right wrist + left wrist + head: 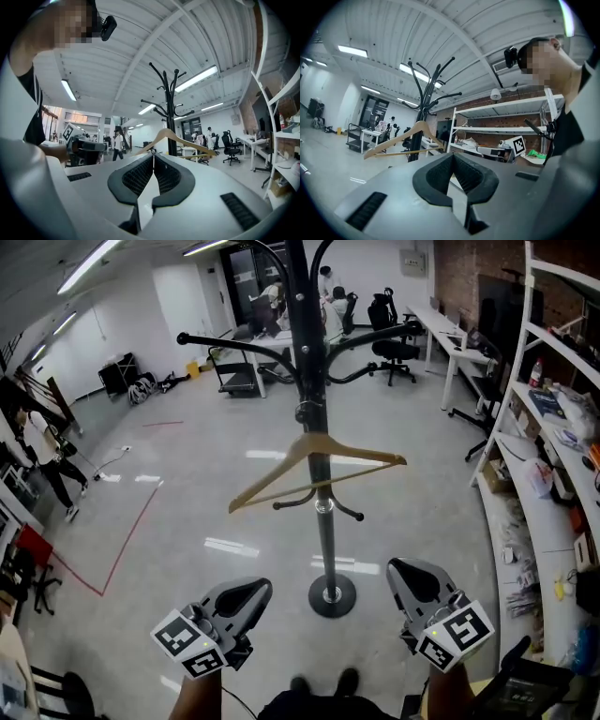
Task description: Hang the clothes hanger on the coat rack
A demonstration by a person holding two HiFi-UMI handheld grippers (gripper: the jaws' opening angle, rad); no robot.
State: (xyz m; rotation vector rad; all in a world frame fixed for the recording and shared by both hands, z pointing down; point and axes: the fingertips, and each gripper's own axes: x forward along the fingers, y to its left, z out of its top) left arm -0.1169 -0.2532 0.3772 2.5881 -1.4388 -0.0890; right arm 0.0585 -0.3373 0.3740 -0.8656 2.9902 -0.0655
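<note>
A wooden clothes hanger (319, 470) hangs on the black coat rack (309, 352), tilted down to the left, with nothing holding it. Both grippers sit low and near me, well short of the rack. The left gripper (255, 589) is shut and empty, to the left of the rack's round base (331, 596). My right gripper (405, 568) is shut and empty too, to the right of the base. The left gripper view shows the jaws (452, 155) pressed together, with the hanger (401, 138) and rack (423, 98) beyond. In the right gripper view the closed jaws (153, 154) point at the hanger (176, 138).
White shelving (553, 427) with assorted items runs along the right. Desks and office chairs (394, 334) stand behind the rack. A person (47, 456) walks at the far left beside a red tape line (122, 549) on the floor.
</note>
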